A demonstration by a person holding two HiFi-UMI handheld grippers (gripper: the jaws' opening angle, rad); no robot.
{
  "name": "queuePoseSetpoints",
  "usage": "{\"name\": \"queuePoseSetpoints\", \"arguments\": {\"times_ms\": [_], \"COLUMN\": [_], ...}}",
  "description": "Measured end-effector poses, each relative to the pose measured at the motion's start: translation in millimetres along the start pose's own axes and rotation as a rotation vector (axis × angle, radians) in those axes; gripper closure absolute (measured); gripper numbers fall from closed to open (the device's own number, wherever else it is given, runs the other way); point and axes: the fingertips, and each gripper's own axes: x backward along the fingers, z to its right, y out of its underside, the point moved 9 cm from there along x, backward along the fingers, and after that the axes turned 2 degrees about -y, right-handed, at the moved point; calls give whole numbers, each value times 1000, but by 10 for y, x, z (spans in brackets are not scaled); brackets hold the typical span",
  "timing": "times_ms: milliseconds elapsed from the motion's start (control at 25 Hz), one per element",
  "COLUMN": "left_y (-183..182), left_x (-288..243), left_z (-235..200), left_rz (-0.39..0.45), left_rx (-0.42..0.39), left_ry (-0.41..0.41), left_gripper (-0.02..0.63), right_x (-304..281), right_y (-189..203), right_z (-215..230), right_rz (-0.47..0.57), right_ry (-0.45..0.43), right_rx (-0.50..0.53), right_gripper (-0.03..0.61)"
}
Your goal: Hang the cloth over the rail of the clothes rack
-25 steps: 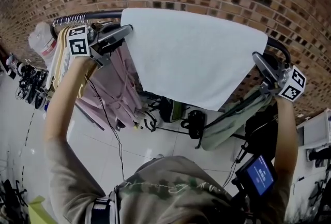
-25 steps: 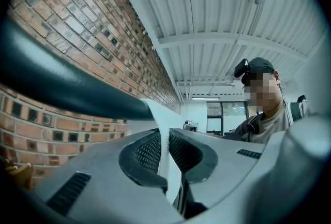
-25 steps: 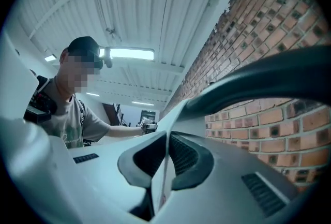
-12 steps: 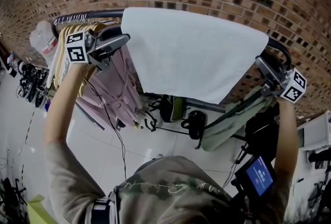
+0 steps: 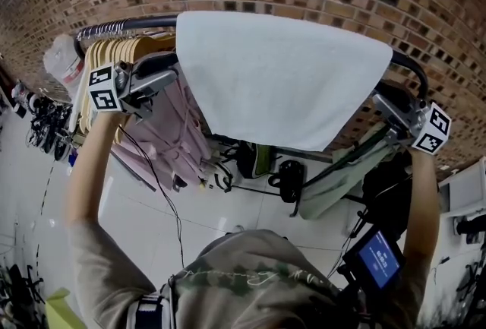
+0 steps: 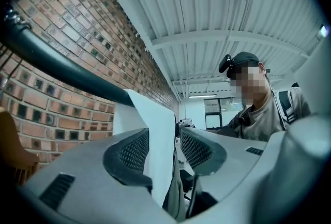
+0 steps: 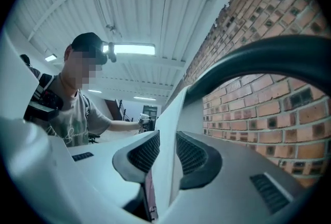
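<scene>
Now the left gripper, its jaws having just opened, straddles the left edge of the pale, soft rectangular cloth, which drapes lengthwise along the dark round rail; the right gripper, also just opened, straddles the right edge, seemingly without pinching it

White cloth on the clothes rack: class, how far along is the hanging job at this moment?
Done: the white cloth lies draped over the rail of the clothes rack. In hand: the left gripper and right gripper have just been opening their jaws; a cloth edge sits between each pair, no longer pinched. Left: drawing both grippers clear of the cloth without dragging it off the rail.
</scene>
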Motion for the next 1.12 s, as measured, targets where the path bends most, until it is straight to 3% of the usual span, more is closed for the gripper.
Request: {"name": "queuePoseSetpoints", "arguments": {"times_ms": [120, 240, 520, 720, 800, 920, 1120], "left_y": [9, 71, 273, 367, 405, 477, 531], "left_x": [54, 197, 138, -12, -83, -196, -323], "left_z": [113, 230, 406, 460, 447, 443, 513], "left_rz": [-26, -46, -7, 5, -17, -36, 14], "left_rx": [-20, -55, 18, 68, 65, 72, 67], "left_ry": [0, -49, 24, 34, 2, 20, 69], "left_gripper": [434, 434, 436, 443, 609, 609, 609], "right_x": [-35, -32, 260, 113, -22, -202, -477], "right_y": [-10, 19, -22, -30, -11, -23, -7], "right_z": [-82, -154, -164, -299, -390, -523, -666], "right_rz": [-18, -46, -58, -28, -34, -19, -39], "right_ry": [-21, 3, 111, 47, 9, -33, -58], "right_rx": [12, 32, 62, 22, 22, 23, 25], "right_gripper": [477, 477, 477, 477, 477, 477, 481]}}
